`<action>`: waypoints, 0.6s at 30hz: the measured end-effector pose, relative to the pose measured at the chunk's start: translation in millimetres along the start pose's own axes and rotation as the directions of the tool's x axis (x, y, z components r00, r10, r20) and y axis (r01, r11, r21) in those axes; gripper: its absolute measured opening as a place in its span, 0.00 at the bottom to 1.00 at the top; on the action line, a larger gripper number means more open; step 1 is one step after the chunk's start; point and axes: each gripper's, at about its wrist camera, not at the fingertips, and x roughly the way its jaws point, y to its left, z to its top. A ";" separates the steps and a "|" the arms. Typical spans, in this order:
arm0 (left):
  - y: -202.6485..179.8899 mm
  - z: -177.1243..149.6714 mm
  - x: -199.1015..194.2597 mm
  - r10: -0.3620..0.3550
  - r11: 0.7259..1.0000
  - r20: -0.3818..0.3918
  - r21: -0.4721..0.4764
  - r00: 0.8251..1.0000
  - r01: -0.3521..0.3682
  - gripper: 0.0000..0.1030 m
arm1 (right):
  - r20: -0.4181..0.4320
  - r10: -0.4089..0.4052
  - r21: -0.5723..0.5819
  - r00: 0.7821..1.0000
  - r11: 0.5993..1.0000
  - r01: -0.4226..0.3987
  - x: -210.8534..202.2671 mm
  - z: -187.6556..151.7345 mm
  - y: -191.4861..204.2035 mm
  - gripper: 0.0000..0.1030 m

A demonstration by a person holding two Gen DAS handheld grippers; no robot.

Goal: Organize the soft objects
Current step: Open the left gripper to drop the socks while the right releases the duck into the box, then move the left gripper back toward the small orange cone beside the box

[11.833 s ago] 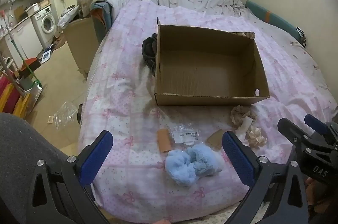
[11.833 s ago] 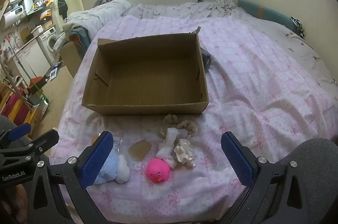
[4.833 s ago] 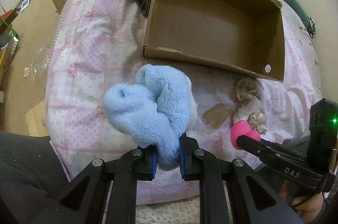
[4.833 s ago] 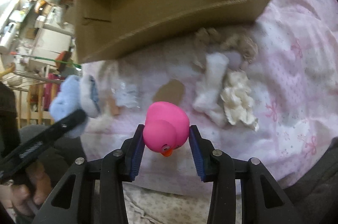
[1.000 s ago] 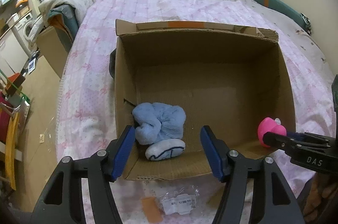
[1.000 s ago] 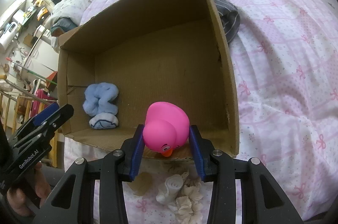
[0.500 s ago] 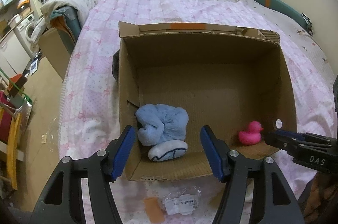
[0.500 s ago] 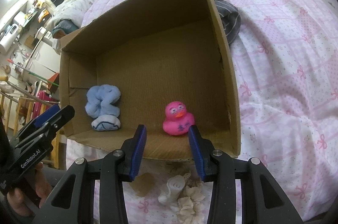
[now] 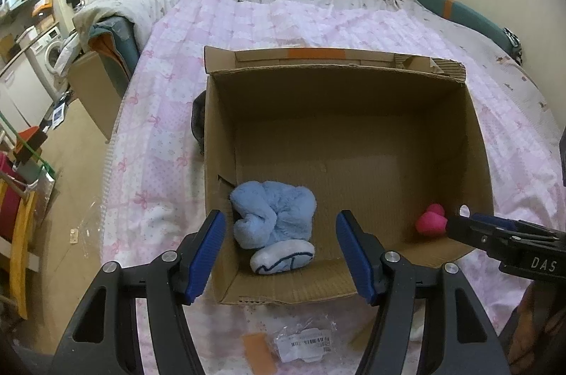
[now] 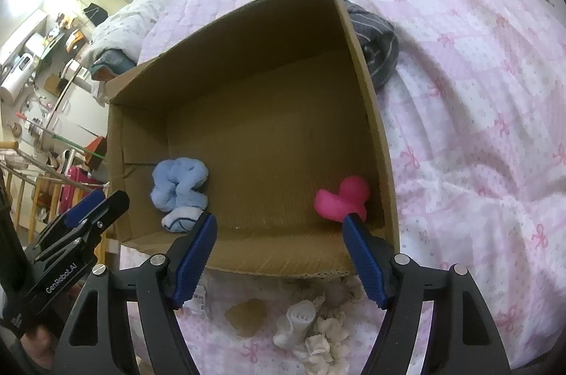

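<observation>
The cardboard box [image 9: 475, 141] sits open on the bed [image 9: 166, 134], and everything here is placed by it. Inside, in the near left corner, lies the blue plush [image 9: 274, 214] with a white sock [image 9: 283, 260] touching its near side. In the near right corner rests the pink rubber duck [image 10: 341, 200], close against the right wall.

The left hand-held gripper [image 9: 281, 254] tilts steeply down over the box's near wall at the left corner, above the plush. Its jaws are spread apart and grasp nothing; the blue pads [image 9: 207, 249] stand clear of the plush on either side.

The right hand-held gripper [image 10: 279, 256] points steeply down over the near wall toward the right corner. Its jaws have just been opening and are now released: the duck lies on the box floor just beyond the tip of the right finger [image 10: 364, 263], free of both pads, with nothing between them. In the left wrist view this gripper reaches in from the right, its tip just beside the duck.

In front of the near wall, on the bedspread, lie a rolled white sock [image 10: 295, 322], a cream frilly cloth [image 10: 327, 338], a brown cardboard scrap [image 10: 247, 316] and a clear plastic packet [image 9: 306, 338]. A dark striped garment [image 10: 373, 39] lies on the bed against the box's outside wall.
</observation>
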 end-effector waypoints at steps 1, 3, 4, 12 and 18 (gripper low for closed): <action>0.6 0.0 -1.4 0.006 1.000 0.005 -0.002 1.000 -0.006 0.60 | 0.002 0.001 -0.003 1.000 1.000 -0.001 0.4 -0.1 1.1 0.75; 3.3 0.4 -6.9 0.021 1.000 0.028 -0.013 0.999 -0.021 0.60 | 0.003 0.000 -0.009 1.000 1.000 0.000 0.9 -0.6 2.7 0.75; 5.1 0.6 -9.5 0.022 1.000 0.037 -0.020 0.999 -0.021 0.60 | 0.003 -0.004 -0.014 1.000 1.000 0.004 1.0 -0.8 3.6 0.75; 17.6 -1.2 -23.4 0.033 0.998 0.057 -0.063 0.998 -0.029 0.60 | 0.016 -0.022 -0.014 1.000 1.000 0.023 -4.6 -4.5 3.7 0.75; 26.2 -8.2 -37.5 0.011 0.997 0.073 -0.076 0.997 -0.006 0.60 | 0.030 -0.036 -0.022 0.999 0.999 0.037 -12.9 -8.0 3.9 0.75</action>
